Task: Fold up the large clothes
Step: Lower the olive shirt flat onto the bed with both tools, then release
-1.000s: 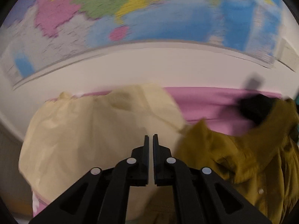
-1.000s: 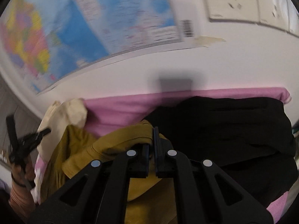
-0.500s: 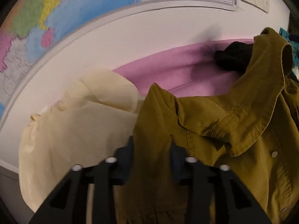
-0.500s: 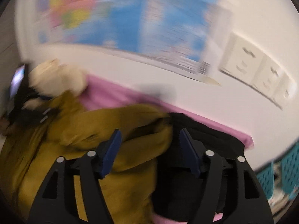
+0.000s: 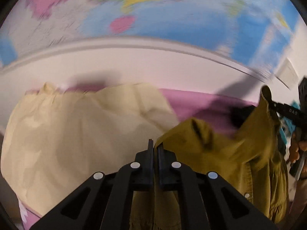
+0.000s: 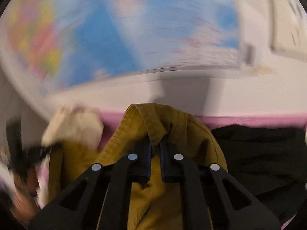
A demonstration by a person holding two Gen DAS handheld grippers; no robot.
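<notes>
Olive button-up shirt (image 5: 220,153): held up off a pink sheet (image 5: 191,103), stretched between both tongs, a snap button visible on its placket.
Left gripper (image 5: 155,145): jaws closing, pinching a shirt edge that hangs down between them.
Right gripper (image 6: 154,147): jaws closing, pinching a bunched fold near the collar.
Cream garment (image 5: 80,134): crumpled on the sheet, left of the shirt.
Black garment (image 6: 264,157): heaped on the sheet, right of the shirt.
World map (image 5: 153,15): on the white wall behind, blurred.
</notes>
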